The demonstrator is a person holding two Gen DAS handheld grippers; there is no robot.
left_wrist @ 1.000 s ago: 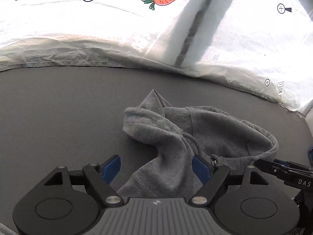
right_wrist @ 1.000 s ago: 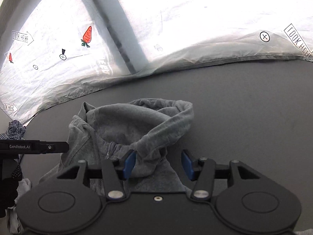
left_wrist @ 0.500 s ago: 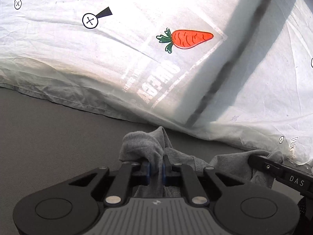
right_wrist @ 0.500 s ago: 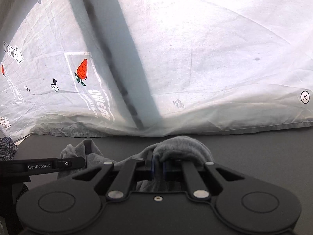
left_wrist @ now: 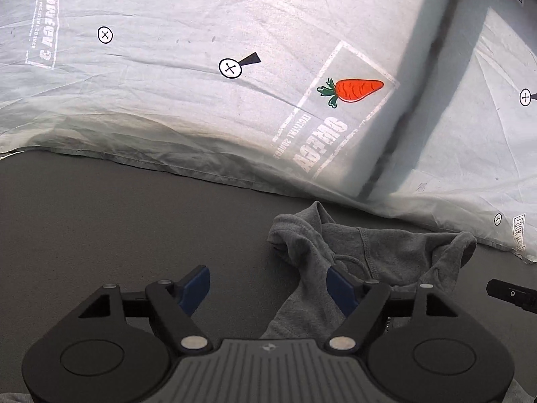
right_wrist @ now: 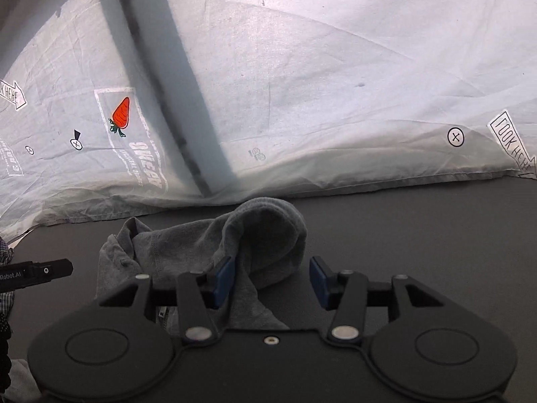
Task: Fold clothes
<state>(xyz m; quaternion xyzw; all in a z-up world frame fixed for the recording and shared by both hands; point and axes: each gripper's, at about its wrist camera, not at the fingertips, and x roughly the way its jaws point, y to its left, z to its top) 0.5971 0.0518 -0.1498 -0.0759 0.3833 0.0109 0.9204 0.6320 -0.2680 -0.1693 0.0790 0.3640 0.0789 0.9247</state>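
The grey cotton hooded sweatshirt (left_wrist: 386, 252) lies bunched on the dark grey flat work surface (left_wrist: 117, 221), near the hem of the white printed sheet (left_wrist: 235, 117) that hangs behind it. It is far from folded, I judge: the hood and upper edge sit in a rumpled heap with a cupped fold standing up on the right side (right_wrist: 268, 235).

Your left gripper (left_wrist: 268, 292) has its jaws opening, already wide, with a ridge of the cloth lying against the inner blue pad but not pinched. Your right gripper (right_wrist: 270, 282) is also opening, at a middling gap; fabric brushes its left pad and nothing is clamped.

The risk now is that loose cloth drags along on a pad as you pull away, so the heap shifts or rolls over on itself. If you re-grasp a thick bunch instead of a single edge, you may lock in several layers and fold crooked. The drawstring (left_wrist: 352, 263) could snag a finger too.

The sheet's hem sits just beyond the garment; pushing forward may catch it. A checked dark fabric bundle (right_wrist: 5, 268) lies at the far left edge, well apart. The orange carrot print (left_wrist: 355, 90) is only decoration.
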